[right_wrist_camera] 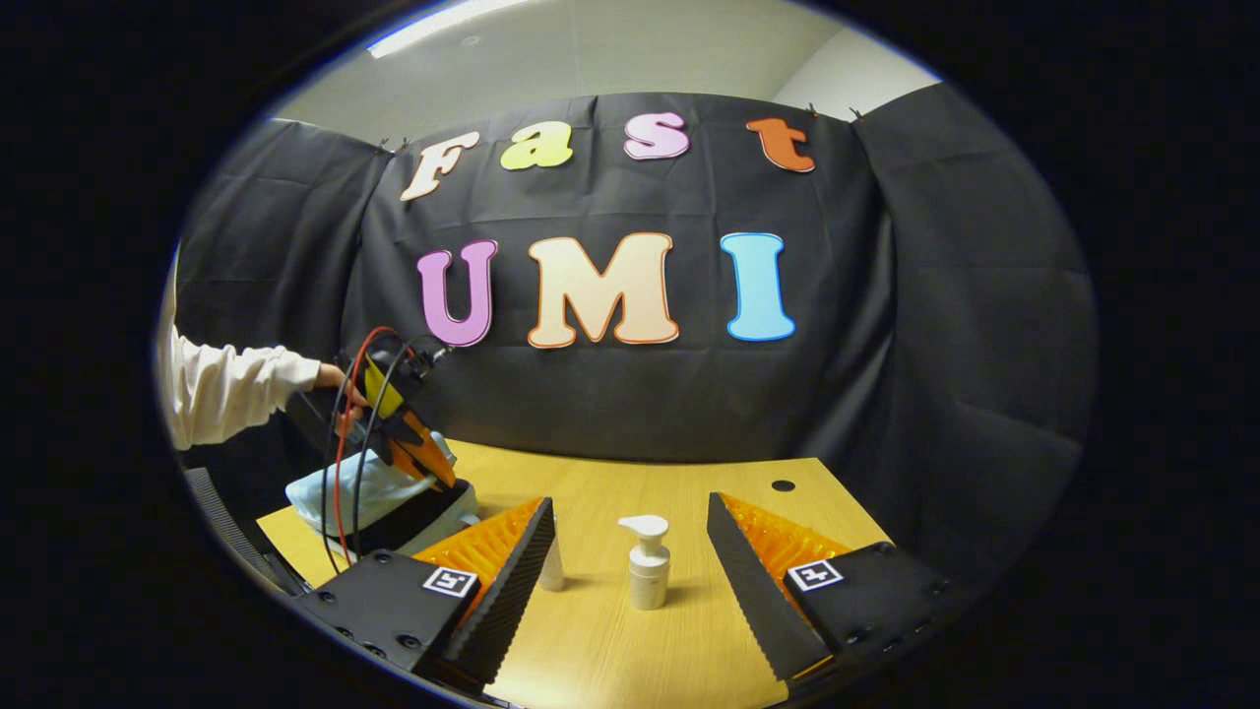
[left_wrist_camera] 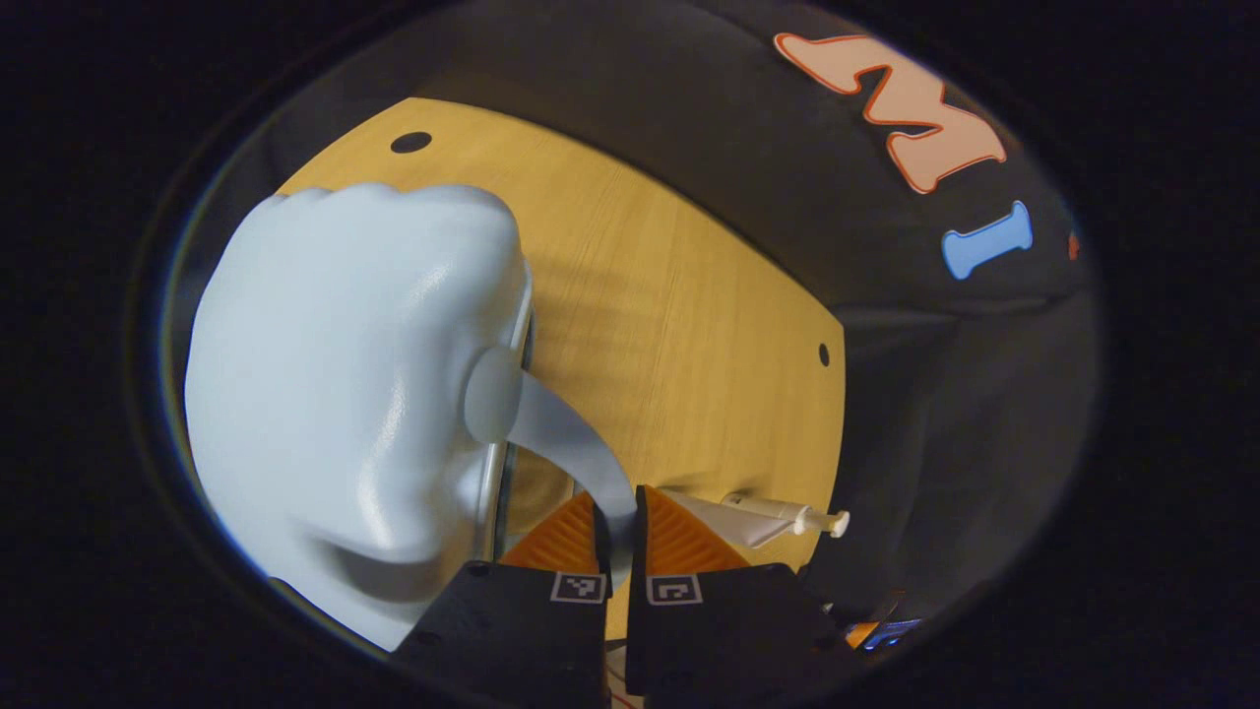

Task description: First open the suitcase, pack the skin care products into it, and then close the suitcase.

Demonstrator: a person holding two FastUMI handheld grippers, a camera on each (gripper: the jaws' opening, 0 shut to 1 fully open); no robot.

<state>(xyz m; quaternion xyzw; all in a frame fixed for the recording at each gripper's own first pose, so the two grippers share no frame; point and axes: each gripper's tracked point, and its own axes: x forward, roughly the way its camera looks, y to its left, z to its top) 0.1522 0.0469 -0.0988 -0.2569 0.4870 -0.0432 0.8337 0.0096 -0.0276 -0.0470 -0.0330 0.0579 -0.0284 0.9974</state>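
Observation:
The pale blue hard-shell suitcase (left_wrist_camera: 345, 394) lies on the wooden table (left_wrist_camera: 689, 295), close at the left of the left gripper view. Its soft handle strap (left_wrist_camera: 561, 433) runs down between the fingers of my left gripper (left_wrist_camera: 618, 502), which is shut on it. In the right gripper view the suitcase (right_wrist_camera: 364, 492) shows a dark gap between its shells, with the left gripper (right_wrist_camera: 418, 448) on top of it. A white pump bottle (right_wrist_camera: 647, 563) stands ahead of my open right gripper (right_wrist_camera: 630, 504). A small white bottle (right_wrist_camera: 552, 569) is half hidden by one finger. A white tube (left_wrist_camera: 778, 514) lies beside the left gripper.
A hand in a white sleeve (right_wrist_camera: 231, 389) holds the left gripper, with red and black cables (right_wrist_camera: 345, 463) hanging from it. The table (right_wrist_camera: 689, 640) has a round hole (right_wrist_camera: 783, 485) near its far right corner. The black cloth wall stands right behind the table.

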